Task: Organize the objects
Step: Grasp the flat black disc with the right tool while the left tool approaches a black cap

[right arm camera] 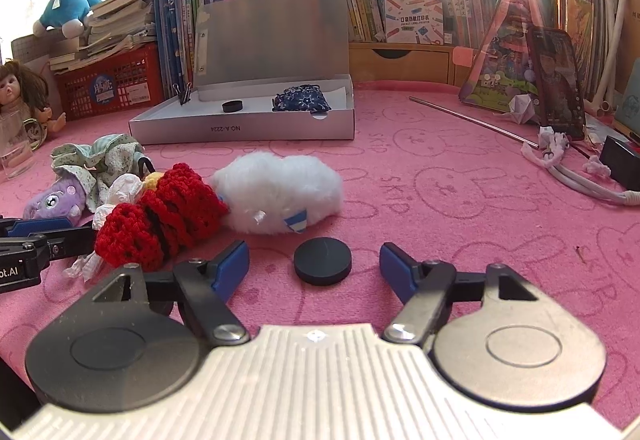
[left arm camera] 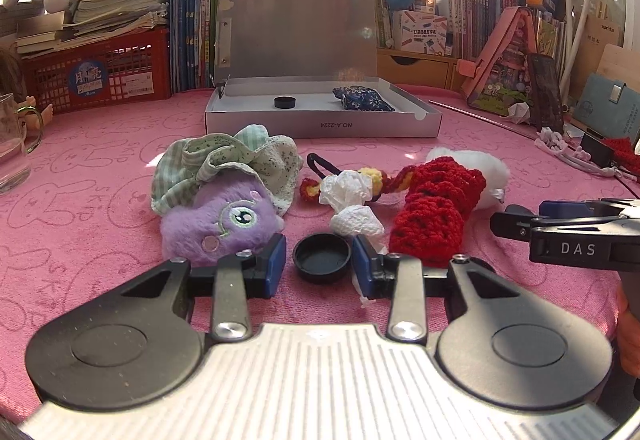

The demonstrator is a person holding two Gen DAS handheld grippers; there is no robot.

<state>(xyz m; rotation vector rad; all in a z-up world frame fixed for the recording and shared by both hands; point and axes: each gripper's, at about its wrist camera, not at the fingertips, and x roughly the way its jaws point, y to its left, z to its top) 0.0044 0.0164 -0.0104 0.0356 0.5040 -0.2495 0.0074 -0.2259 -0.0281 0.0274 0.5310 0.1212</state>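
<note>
**Two caps between jaws; box marked NO.A-2224**

Left gripper (left arm camera: 320,264) jaws stood narrow around an upturned black cap (left arm camera: 321,257) on the pink cloth (right arm camera: 460,200); whether the pads touched it could not be told. Right gripper (right arm camera: 314,266) jaws stood wide, clear of a flat black cap (right arm camera: 322,260) between them. The open silver box (left arm camera: 320,125) read "NO.A-2224"; the right gripper's body read "DAS".

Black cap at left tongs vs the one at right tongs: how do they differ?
Left cap lies hollow side up, rim showing; right cap shows a flat closed face. The left tongs stand close beside the left cap; the right tongs leave wide gaps around the right cap. Both are black, round, flat on the pink cloth.
</note>
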